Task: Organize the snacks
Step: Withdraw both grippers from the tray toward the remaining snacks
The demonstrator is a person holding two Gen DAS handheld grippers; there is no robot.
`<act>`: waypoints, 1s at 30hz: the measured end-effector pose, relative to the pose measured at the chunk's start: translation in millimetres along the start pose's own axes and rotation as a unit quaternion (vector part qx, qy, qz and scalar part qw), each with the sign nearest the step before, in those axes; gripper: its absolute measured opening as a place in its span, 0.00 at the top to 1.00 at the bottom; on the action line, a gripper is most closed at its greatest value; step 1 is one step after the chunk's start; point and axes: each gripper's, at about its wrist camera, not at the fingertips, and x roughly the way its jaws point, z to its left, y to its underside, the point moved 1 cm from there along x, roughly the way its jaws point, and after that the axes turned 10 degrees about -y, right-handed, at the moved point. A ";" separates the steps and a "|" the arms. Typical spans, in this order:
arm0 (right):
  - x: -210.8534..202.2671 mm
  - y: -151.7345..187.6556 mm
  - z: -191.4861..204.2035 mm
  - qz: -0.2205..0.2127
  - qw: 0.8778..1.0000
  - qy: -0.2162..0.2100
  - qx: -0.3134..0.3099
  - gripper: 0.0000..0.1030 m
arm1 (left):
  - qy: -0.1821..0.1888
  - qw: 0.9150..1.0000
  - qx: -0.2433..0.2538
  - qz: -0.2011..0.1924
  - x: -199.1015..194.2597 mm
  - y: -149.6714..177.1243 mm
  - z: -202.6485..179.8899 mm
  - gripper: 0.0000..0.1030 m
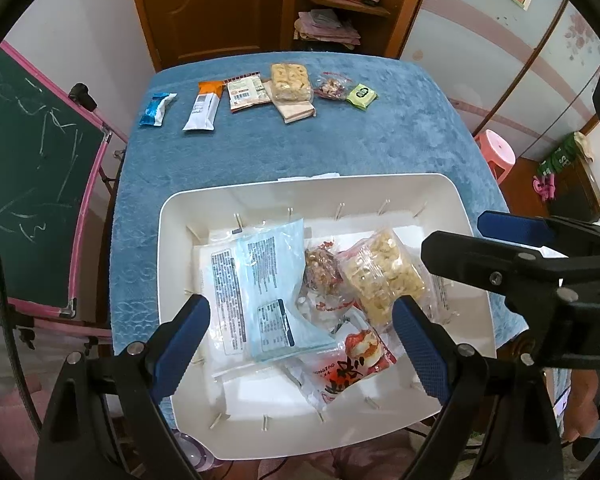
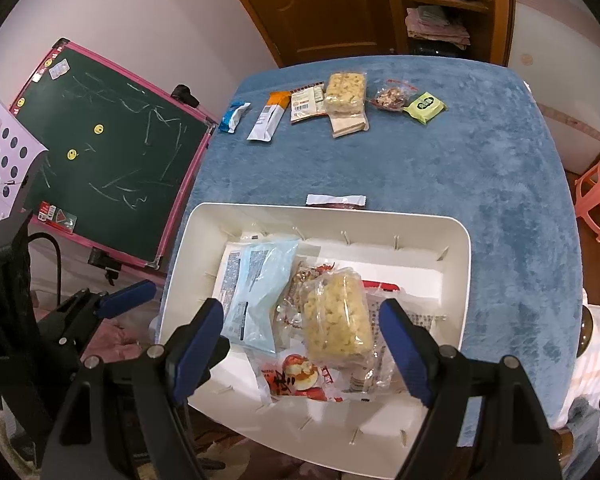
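snacks in the white bin, more snacks waiting far away

we hold our left gripper (image 1: 302, 344) over the big white plastic bin (image 1: 476, 320); its two blue fingers are wide apart and hold nothing; we hold our right gripper (image 2: 302, 346) over the same bin, and its blue fingers are wide apart too, with nothing between them; in the left view the right gripper (image 1: 460, 236) pokes in from the right side, over the bin's right edge.

the bin sits on the near part of the table with the fuzzy blue cloth (image 1: 340, 148); inside it we see a light blue flat packet with black writing (image 1: 272, 284) on the left; beside it lies a clear bag of brown nuts (image 1: 320, 276); a clear bag of pale yellow puffed pieces (image 2: 338, 318) lies to the right of the nuts; a red and white packet with a bun picture (image 2: 300, 378) lies at the near side, partly under the others.

at the far end of the table a row of snacks lies well apart from the bin; from left to right we see a small blue wrapper (image 1: 157, 109); a white and orange bar wrapper (image 1: 204, 106); a beige packet with a red top (image 1: 247, 90); a block of yellow puffed snack (image 1: 291, 82) on top of a tan packet (image 1: 296, 111); a small clear bag of nuts (image 1: 332, 86); a little green packet (image 1: 362, 96).

a green chalkboard with a pink frame (image 2: 108, 152) stands left of the table; a pink plastic stool (image 1: 498, 152) stands on the right.
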 end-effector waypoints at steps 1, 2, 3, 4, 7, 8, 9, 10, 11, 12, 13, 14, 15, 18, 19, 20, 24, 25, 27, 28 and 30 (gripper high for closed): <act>-0.1 -1.3 -0.3 0.001 1.000 0.000 -0.001 0.21 | -0.001 1.000 -0.001 -0.001 -0.6 -1.3 -0.2 0.11; -0.3 -2.9 -0.4 0.002 1.000 0.001 -0.002 0.21 | -0.002 1.000 -0.002 -0.002 -1.5 -2.9 -0.6 0.11; -0.9 -4.8 -0.1 0.003 1.000 0.001 -0.005 0.21 | -0.002 1.000 -0.004 -0.003 -2.6 -5.1 -1.1 0.11; -1.6 -7.1 0.4 0.004 1.000 0.001 -0.008 0.21 | -0.003 1.000 -0.006 -0.004 -3.7 -7.5 -1.1 0.11; -5.2 -13.4 1.6 0.004 1.000 -0.001 -0.018 0.21 | -0.005 1.000 -0.011 -0.011 -8.9 -15.6 -2.0 0.11; -6.9 -15.8 2.3 0.004 1.000 -0.001 -0.022 0.21 | -0.006 1.000 -0.013 -0.015 -10.8 -18.6 -2.5 0.11; -9.4 -19.1 3.4 0.002 1.000 -0.001 -0.028 0.21 | -0.007 1.000 -0.014 -0.020 -13.8 -21.9 -3.4 0.11; -10.6 -21.3 4.2 0.001 1.000 -0.001 -0.031 0.21 | -0.008 1.000 -0.016 -0.023 -15.6 -24.9 -2.5 0.11; -12.7 -24.1 4.8 -0.001 0.999 -0.002 -0.035 0.21 | -0.009 0.999 -0.018 -0.027 -18.0 -27.5 -2.5 0.11; -15.4 -27.4 5.4 -0.003 0.999 -0.002 -0.040 0.21 | -0.011 0.999 -0.020 -0.032 -20.7 -29.9 -2.8 0.11; -16.9 -29.6 5.7 -0.003 0.999 -0.003 -0.042 0.21 | -0.013 0.999 -0.022 -0.035 -23.0 -32.2 -2.3 0.11; -18.7 -32.3 5.8 -0.004 0.999 -0.003 -0.045 0.21 | -0.015 0.999 -0.024 -0.039 -25.4 -34.3 -1.5 0.11; -20.5 -35.1 5.8 -0.005 0.999 -0.004 -0.048 0.21 | -0.019 0.999 -0.027 -0.042 -28.6 -36.0 -0.4 0.11; -24.3 -43.9 5.9 -0.007 0.998 -0.003 -0.058 0.21 | -0.030 0.997 -0.037 -0.054 -37.0 -40.9 6.3 0.11; -24.3 -45.9 6.3 -0.007 0.998 -0.003 -0.060 0.21 | -0.035 0.997 -0.041 -0.057 -39.8 -42.7 10.0 0.11; -24.7 -48.3 6.5 -0.008 0.998 -0.004 -0.062 0.21 | -0.039 0.996 -0.044 -0.061 -42.3 -44.7 13.6 0.11; -24.7 -58.5 5.8 -0.006 0.998 -0.007 -0.063 0.21 | -0.060 0.994 -0.053 -0.074 -52.2 -53.5 29.2 0.11; -24.3 -60.8 5.8 -0.005 0.998 -0.008 -0.063 0.21 | -0.063 0.994 -0.055 -0.076 -53.4 -55.6 33.1 0.11; -22.4 -65.8 5.7 -0.003 0.998 -0.008 -0.062 0.21 | -0.068 0.993 -0.058 -0.078 -54.4 -61.1 39.5 0.11; -20.9 -68.7 5.1 -0.002 0.998 -0.006 -0.061 0.21 | -0.069 0.993 -0.059 -0.079 -53.9 -64.3 42.9 0.11; -18.3 -74.0 3.5 0.000 0.999 -0.006 -0.054 0.21 | -0.070 0.993 -0.059 -0.079 -51.7 -71.2 48.5 0.11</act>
